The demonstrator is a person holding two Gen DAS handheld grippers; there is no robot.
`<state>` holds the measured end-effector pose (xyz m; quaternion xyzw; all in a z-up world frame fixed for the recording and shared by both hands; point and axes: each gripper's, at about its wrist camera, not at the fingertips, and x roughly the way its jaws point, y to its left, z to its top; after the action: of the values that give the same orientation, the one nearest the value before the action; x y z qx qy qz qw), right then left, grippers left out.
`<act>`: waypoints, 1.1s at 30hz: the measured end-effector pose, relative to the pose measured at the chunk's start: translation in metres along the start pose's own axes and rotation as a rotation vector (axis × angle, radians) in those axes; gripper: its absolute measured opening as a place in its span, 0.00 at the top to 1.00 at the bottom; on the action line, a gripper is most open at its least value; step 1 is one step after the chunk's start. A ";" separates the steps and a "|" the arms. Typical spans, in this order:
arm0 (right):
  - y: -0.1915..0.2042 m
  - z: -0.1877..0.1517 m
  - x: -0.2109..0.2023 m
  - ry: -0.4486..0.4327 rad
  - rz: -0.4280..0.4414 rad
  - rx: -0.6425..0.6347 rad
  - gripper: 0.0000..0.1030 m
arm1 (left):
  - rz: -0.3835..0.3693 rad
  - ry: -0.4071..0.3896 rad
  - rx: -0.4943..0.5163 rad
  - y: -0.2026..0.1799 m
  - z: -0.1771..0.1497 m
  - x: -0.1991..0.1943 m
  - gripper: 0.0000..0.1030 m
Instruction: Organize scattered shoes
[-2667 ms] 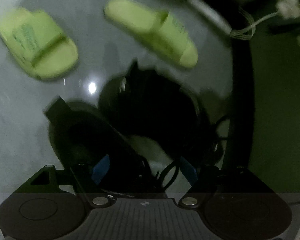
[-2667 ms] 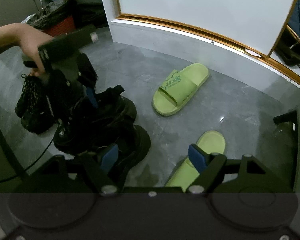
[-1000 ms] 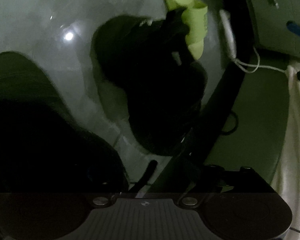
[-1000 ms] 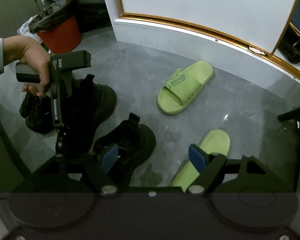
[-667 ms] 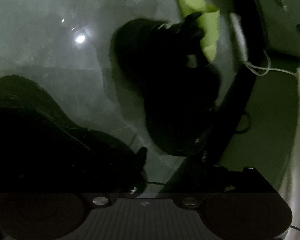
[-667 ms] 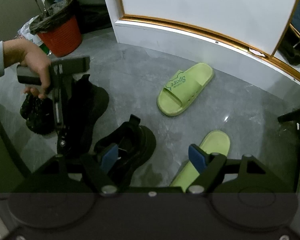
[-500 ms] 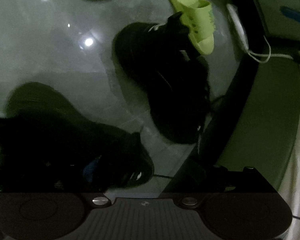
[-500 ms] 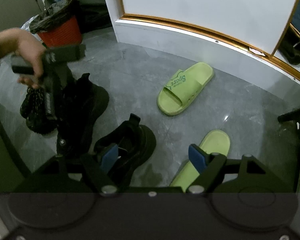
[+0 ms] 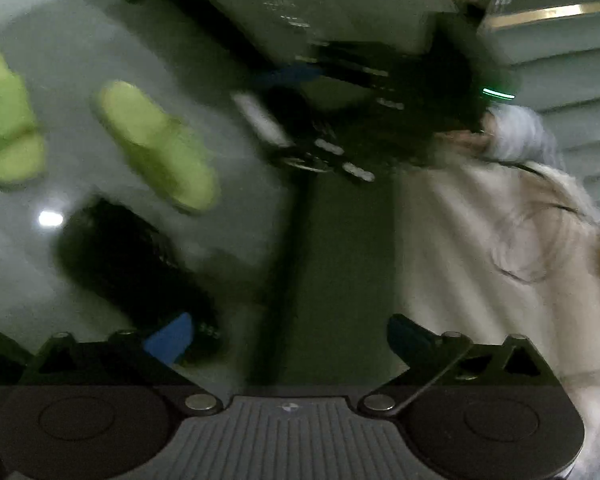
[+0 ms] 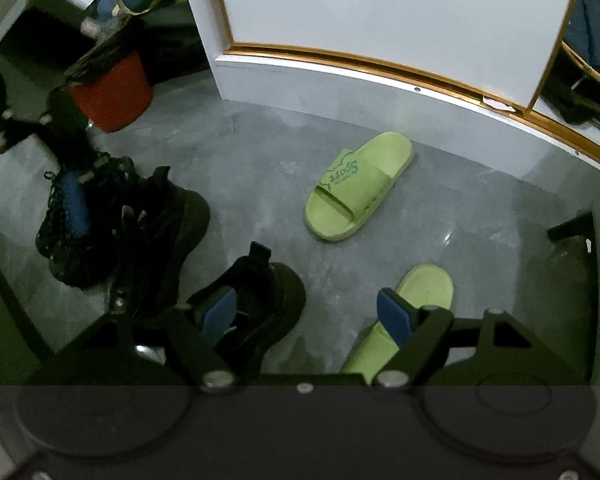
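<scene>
Only one legible text is showing: the word "Sport", in teal, on the strap of the far green slipper [image 10: 358,186], reading upside down in the right wrist view. The smaller line under it is staying unreadable. Left wrist view is showing no legible text.

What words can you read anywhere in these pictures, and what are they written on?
"Sport" is on the strap of the far green slipper, printed in darker green and seen upside down in the right wrist view.
A smaller line of print under it is too small to read.
The left wrist view is too blurred to read anything.
</scene>
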<state>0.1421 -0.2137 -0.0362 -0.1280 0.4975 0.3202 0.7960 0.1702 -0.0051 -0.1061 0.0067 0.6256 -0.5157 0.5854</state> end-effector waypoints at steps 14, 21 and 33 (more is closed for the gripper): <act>0.000 0.000 -0.001 -0.009 -0.002 0.005 0.26 | 0.179 0.209 0.024 0.037 0.026 0.140 0.02; -0.002 -0.001 0.000 -0.009 -0.006 0.015 0.26 | 0.125 0.248 0.040 0.026 0.026 0.139 0.02; -0.005 -0.003 -0.003 -0.017 -0.009 0.029 0.26 | 0.105 0.336 -0.018 0.017 0.028 0.179 0.19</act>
<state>0.1425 -0.2198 -0.0356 -0.1159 0.4947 0.3103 0.8035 0.1445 -0.1216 -0.2430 0.1203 0.7178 -0.4706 0.4988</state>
